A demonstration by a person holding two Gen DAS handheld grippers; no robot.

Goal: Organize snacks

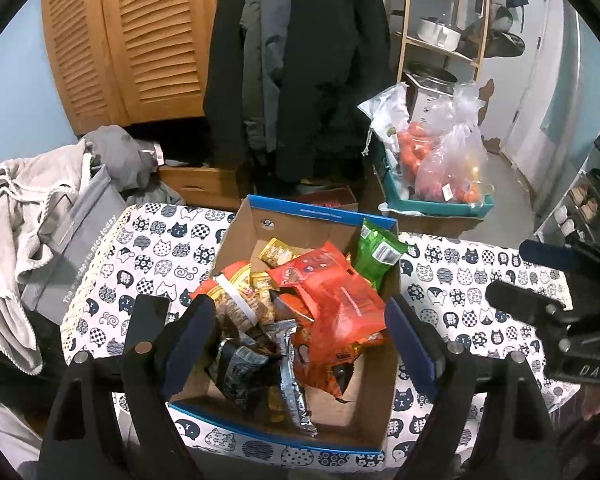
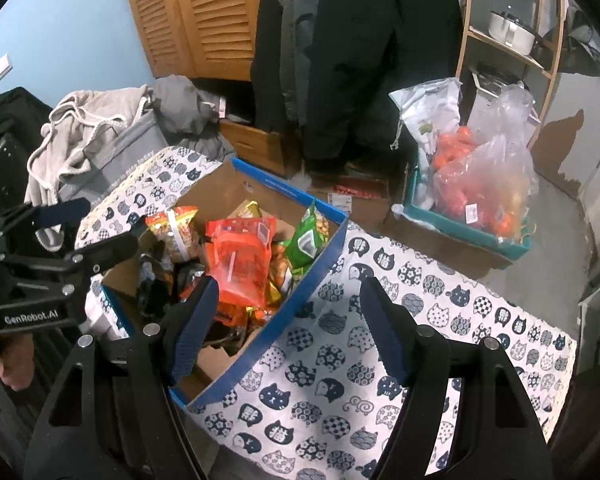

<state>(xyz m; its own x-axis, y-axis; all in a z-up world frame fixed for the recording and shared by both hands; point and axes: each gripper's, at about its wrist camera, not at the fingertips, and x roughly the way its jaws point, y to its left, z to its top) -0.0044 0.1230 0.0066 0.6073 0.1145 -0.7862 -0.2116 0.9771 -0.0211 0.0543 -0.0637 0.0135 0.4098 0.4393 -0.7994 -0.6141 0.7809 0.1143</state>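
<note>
A cardboard box with a blue rim (image 1: 324, 216) (image 2: 300, 280) stands on a table with a cat-print cloth (image 1: 148, 256) (image 2: 420, 320). It holds several snack packets: a large orange bag (image 1: 336, 296) (image 2: 240, 264), a green bag (image 1: 380, 252) (image 2: 306, 240), a black bag (image 1: 244, 372), a silver packet (image 1: 292, 384) and a packet of brown snacks (image 1: 236, 304) (image 2: 178, 236). My left gripper (image 1: 296, 332) (image 2: 88, 224) is open and empty, above the box's near end. My right gripper (image 2: 290, 312) (image 1: 540, 276) is open and empty, over the box's right edge.
A grey bin with draped clothes (image 1: 68, 240) (image 2: 112, 148) stands left of the table. A teal crate with bagged oranges (image 1: 440, 176) (image 2: 476, 208) sits on the floor beyond. Coats (image 1: 300, 60), a louvred wooden cabinet (image 1: 132, 40) and a shelf with a pot (image 1: 440, 32) stand behind.
</note>
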